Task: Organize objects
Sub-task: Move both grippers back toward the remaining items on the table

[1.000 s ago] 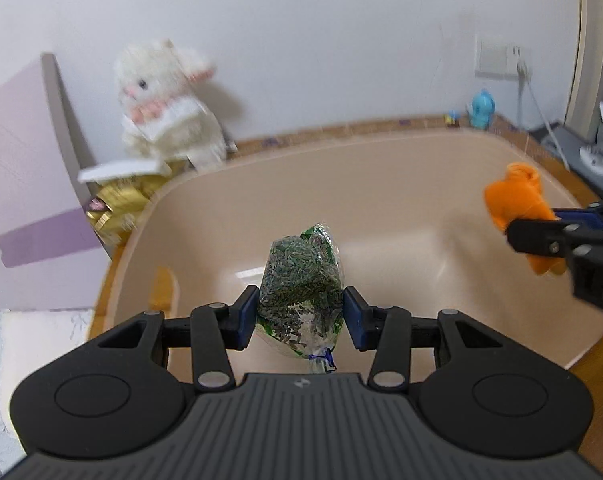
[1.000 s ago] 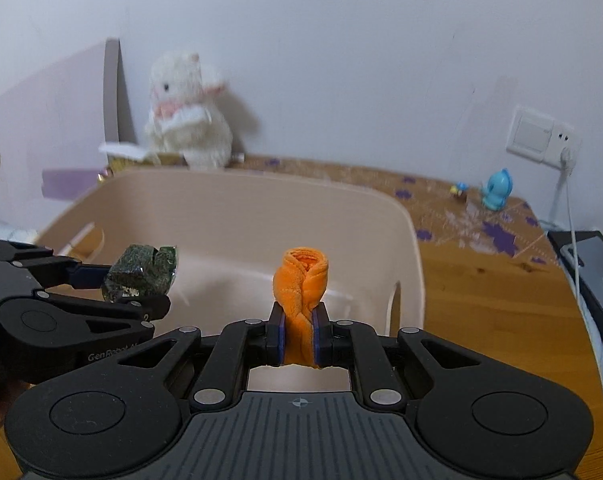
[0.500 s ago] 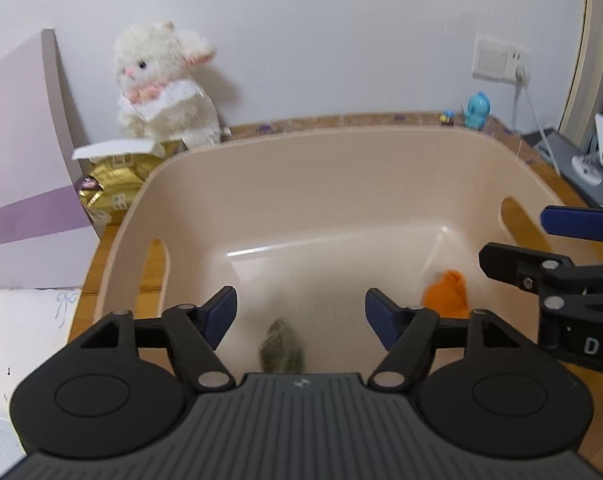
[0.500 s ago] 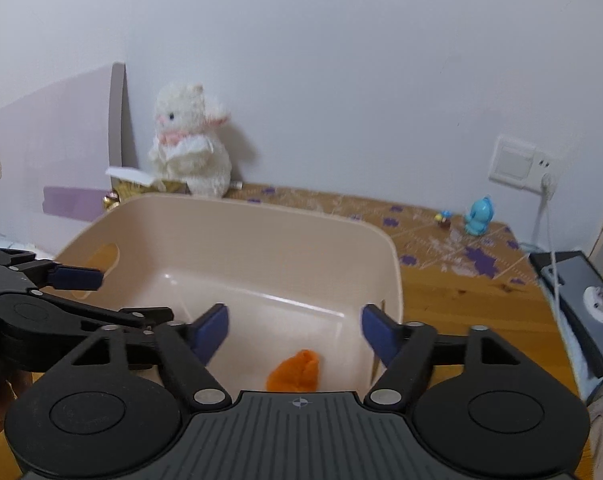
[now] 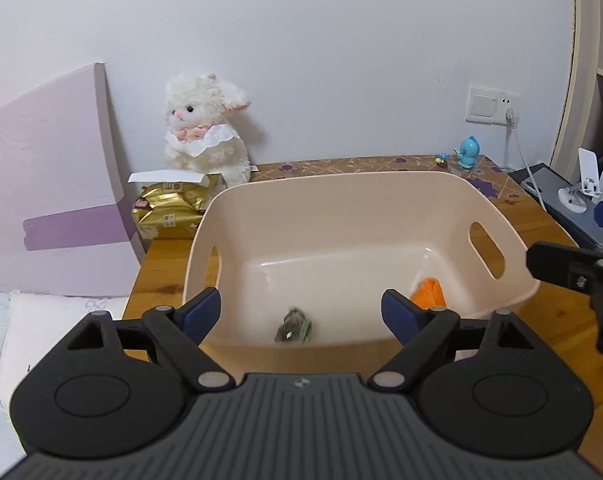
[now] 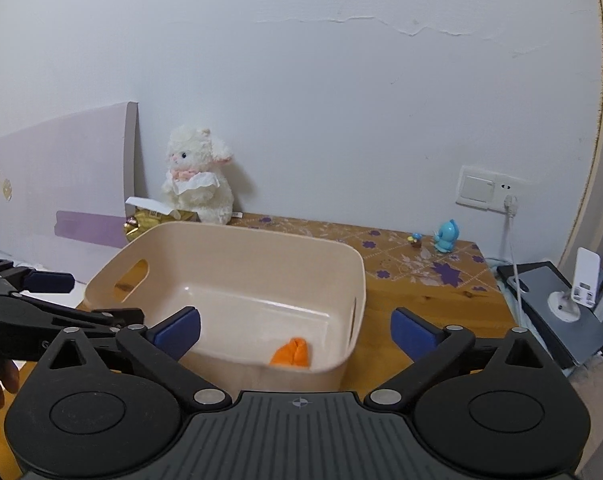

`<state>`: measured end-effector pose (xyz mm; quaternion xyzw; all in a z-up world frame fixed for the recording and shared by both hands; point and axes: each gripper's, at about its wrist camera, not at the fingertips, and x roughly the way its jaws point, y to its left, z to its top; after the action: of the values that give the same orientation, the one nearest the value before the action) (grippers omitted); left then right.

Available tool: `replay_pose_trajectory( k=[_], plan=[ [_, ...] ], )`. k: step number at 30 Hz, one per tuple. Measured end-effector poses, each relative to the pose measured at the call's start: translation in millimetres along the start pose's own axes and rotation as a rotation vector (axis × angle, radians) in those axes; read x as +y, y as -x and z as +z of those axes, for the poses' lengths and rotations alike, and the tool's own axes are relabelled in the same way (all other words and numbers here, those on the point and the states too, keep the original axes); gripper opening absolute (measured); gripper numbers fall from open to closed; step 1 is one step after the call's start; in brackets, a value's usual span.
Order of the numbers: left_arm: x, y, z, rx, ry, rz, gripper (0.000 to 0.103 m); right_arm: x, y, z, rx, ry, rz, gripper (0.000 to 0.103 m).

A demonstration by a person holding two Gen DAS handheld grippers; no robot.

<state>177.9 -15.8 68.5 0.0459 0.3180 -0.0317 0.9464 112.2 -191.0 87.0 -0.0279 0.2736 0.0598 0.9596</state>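
Note:
A beige plastic bin with handle slots stands on the wooden table; it also shows in the right wrist view. A green packet and an orange cloth item lie on the bin's floor. The orange item also shows in the right wrist view. My left gripper is open and empty, held above the bin's near edge. My right gripper is open and empty, above the bin's near right corner.
A white plush lamb and a gold packet sit behind the bin at the left. A blue toy figure stands at the back right below a wall socket. A grey device with a white stand lies at the right.
Both grippers opened and dropped the green packet and the orange item into the bin. Both have then pulled up and back from it.

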Motion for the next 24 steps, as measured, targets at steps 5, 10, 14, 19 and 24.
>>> replay_pose_trajectory(
  k=[5, 10, 14, 19, 24],
  plan=[
    [1.2, 25.5, -18.9, -0.001, 0.003, 0.013, 0.088, 4.6, 22.6, -16.7, 0.004, 0.015, -0.014, 0.103],
    [0.3, 43.1, -42.2, 0.01, -0.011, 0.022, 0.089, 8.9, 29.2, -36.7, 0.036, 0.018, -0.008, 0.103],
    [0.8, 49.0, -59.3, 0.028, -0.013, 0.024, 0.089, 10.3, 28.3, -53.5, 0.074, 0.017, -0.006, 0.103],
    [2.3, 47.5, -76.7, 0.058, -0.011, 0.019, 0.089, 7.1, 16.9, -71.6, 0.136, 0.011, -0.009, 0.103],
    [6.2, 37.6, -93.4, 0.105, -0.006, 0.013, 0.089, 3.3, -3.6, -88.4, 0.211, 0.003, -0.007, 0.103]
  ],
)
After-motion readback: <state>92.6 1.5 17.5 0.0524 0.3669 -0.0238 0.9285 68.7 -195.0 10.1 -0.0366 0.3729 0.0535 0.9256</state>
